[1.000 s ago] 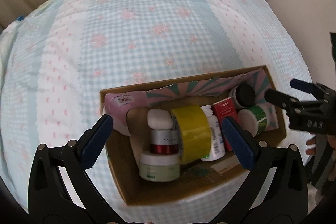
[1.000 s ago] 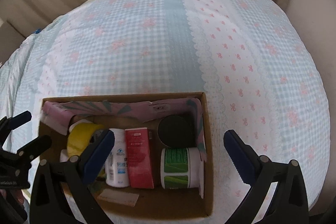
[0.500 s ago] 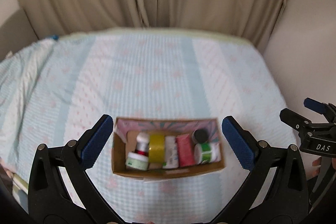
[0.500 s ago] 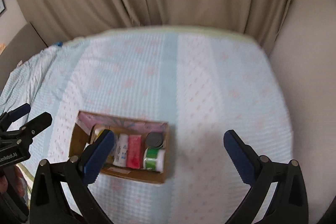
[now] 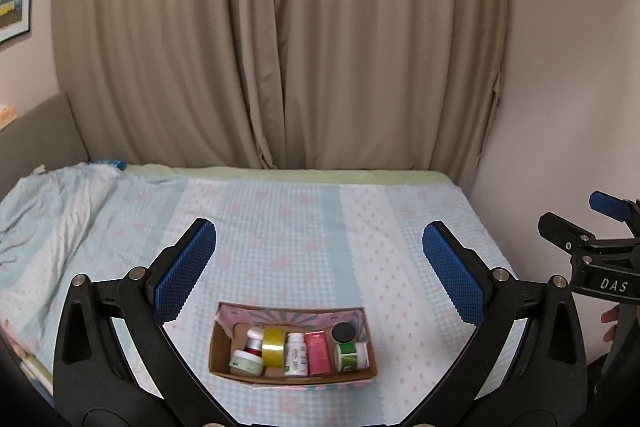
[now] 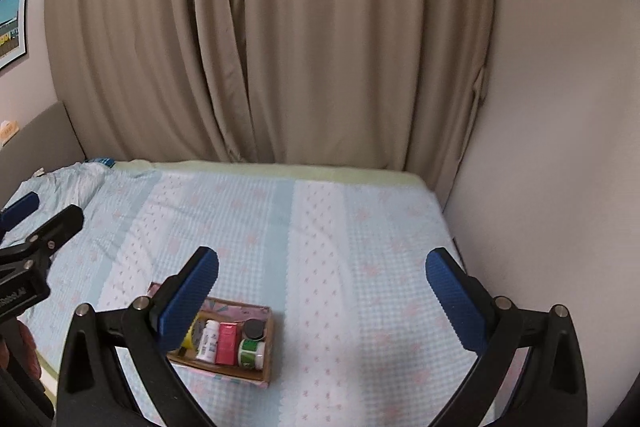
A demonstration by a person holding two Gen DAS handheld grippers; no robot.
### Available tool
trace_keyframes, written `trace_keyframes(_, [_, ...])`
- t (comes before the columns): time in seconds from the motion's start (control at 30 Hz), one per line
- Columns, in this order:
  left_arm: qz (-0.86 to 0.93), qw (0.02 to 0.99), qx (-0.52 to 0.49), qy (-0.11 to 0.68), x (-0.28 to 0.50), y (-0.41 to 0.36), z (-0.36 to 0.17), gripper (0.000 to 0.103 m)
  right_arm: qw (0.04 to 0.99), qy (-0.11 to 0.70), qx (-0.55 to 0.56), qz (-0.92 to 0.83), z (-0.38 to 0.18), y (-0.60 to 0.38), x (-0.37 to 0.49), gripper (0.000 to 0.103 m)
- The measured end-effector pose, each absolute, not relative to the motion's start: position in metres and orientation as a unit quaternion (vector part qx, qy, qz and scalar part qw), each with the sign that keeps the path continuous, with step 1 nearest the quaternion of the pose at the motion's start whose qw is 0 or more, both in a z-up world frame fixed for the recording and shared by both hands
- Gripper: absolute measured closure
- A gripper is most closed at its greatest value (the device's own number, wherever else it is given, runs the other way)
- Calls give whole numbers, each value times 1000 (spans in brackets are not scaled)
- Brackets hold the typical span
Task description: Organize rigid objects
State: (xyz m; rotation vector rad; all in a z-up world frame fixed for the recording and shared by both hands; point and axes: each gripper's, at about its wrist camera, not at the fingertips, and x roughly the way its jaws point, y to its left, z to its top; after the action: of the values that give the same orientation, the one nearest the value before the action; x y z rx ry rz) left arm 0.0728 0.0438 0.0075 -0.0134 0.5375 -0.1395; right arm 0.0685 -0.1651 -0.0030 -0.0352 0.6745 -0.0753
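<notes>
Work on this task looks nearly finished, in my judgement: every rigid object I can find sits inside the cardboard box, which rests on the bed near its front edge, at about 6 o'clock in the left wrist view and at about 7 o'clock in the right wrist view. Nothing loose lies on the bed cover around the box, so I see no object that waits to be put away; perhaps only small tidying inside the box is left. Counted in the left wrist view, the box holds seven things in a row: one pale green cream jar at the left end, one small bottle with a white cap and red band just behind it, one roll of yellow tape standing on its edge, one white bottle, one red carton, one jar with a black lid at the back right, and one green and white jar lying on its side in front of it. A patterned pink lining shows along the far wall of the box. The left claw is spread wide apart and holds nothing, well above the box. The right claw is also wide apart and empty, with the box under its left finger.
</notes>
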Motion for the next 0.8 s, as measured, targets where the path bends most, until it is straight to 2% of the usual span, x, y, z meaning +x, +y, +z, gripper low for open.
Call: trace_keyframes(0.8, [-64,964,9,256,61,33,3,0,949,310,3,-51,2,-184,53,0])
